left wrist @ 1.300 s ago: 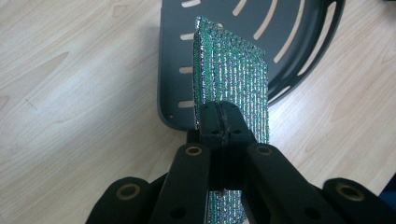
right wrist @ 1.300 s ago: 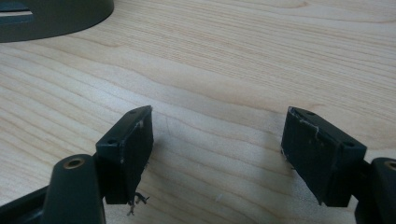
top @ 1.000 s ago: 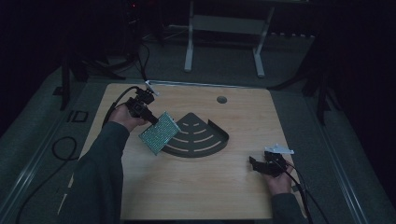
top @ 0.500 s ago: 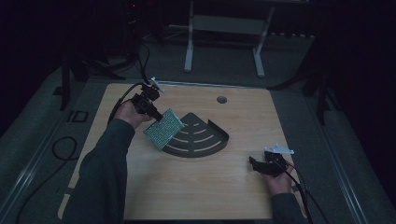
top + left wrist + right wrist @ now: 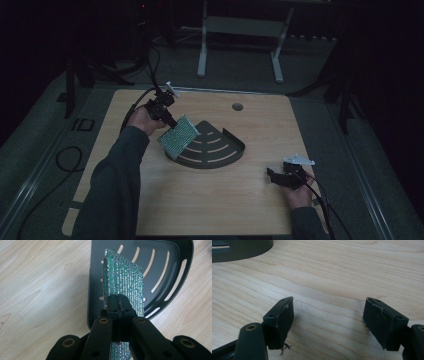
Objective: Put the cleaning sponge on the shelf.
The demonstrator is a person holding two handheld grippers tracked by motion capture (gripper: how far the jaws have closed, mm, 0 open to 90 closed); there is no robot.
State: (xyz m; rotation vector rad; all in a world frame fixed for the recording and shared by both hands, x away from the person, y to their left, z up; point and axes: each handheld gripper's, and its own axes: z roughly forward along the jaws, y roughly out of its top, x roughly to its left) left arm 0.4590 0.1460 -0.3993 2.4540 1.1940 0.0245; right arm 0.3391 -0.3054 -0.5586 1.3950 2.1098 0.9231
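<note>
The left tool (image 5: 117, 305) pinches a glittery green rectangular scouring pad (image 5: 125, 282) above the dark slotted quarter-round metal tray (image 5: 172, 267); the right tool (image 5: 328, 322) rests spread wide on the wooden surface (image 5: 342, 272).

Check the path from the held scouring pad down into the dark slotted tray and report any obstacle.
Nothing visible blocks it. The left gripper is shut on the green scouring pad, held above the slotted tray's left edge. The right gripper rests open, well apart.

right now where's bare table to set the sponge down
Free: the wood between the dark slotted tray and the right gripper, and the near edge of the table. Crowded: the tray's left side, where the left gripper holds the sponge.
</note>
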